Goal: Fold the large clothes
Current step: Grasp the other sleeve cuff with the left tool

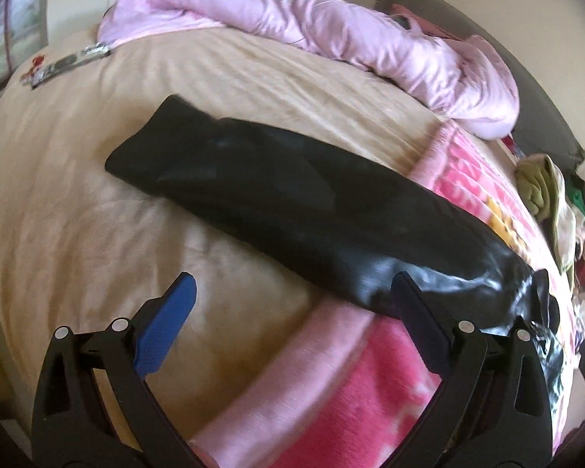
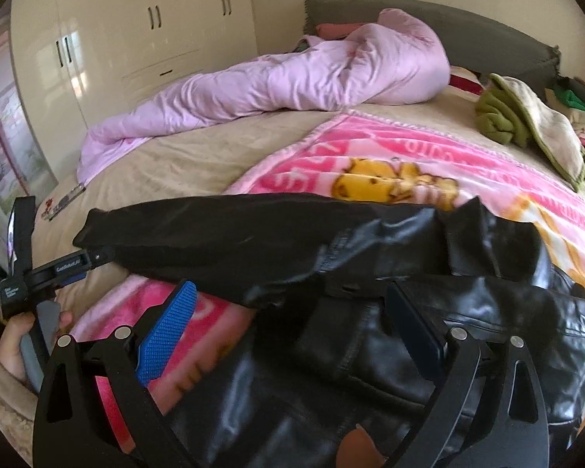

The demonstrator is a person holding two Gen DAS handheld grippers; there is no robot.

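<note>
A black leather jacket [image 2: 370, 335] lies on the bed, with one long sleeve [image 1: 253, 191] stretched out to the left across the beige sheet. My left gripper [image 1: 292, 292] is open, hovering just above the near edge of the sleeve, holding nothing. It also shows in the right wrist view [image 2: 78, 263] at the sleeve's cuff end. My right gripper [image 2: 288, 304] is open over the jacket's body, with its blue pads [image 2: 167, 331] spread wide.
A beige sheet [image 1: 78, 214] covers the bed. A pink cartoon blanket [image 2: 390, 163] lies under the jacket. A crumpled lilac duvet [image 2: 273, 78] lies at the back. A pile of clothes [image 2: 526, 124] sits at the right. White wardrobes [image 2: 117, 39] stand beyond.
</note>
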